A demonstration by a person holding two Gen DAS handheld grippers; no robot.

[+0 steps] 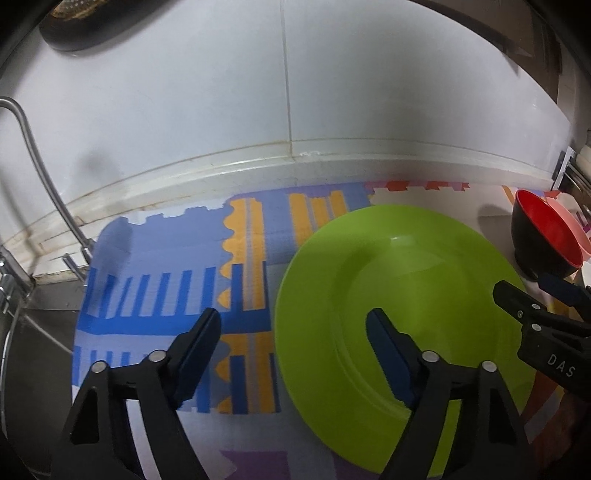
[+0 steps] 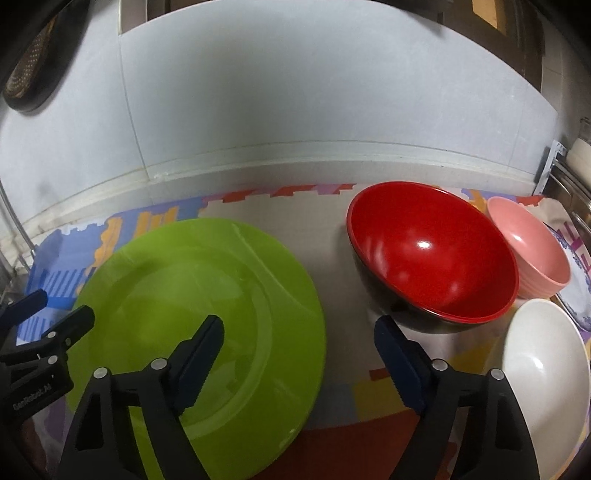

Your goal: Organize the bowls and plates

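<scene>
A large lime-green plate [image 1: 406, 273] [image 2: 177, 295] lies flat on a patterned mat [image 1: 166, 258]. My left gripper [image 1: 293, 319] is open and straddles the plate's left rim, one finger over the mat and one over the plate. My right gripper [image 2: 299, 325] is open astride the plate's right rim, and it also shows at the edge of the left wrist view [image 1: 522, 286]. The pads do not press on the plate. A red bowl with a black outside [image 2: 432, 254] [image 1: 546, 229] stands to the right, with a pink bowl [image 2: 532, 240] behind it and a white bowl [image 2: 546, 373] nearer.
A blue-patterned plate [image 2: 576, 291] lies at the far right under the bowls. A faucet [image 1: 33, 155] and steel sink [image 1: 37, 354] are on the left. The tiled wall [image 1: 288, 92] closes the back of the counter. A dark oval utensil [image 1: 77, 26] hangs upper left.
</scene>
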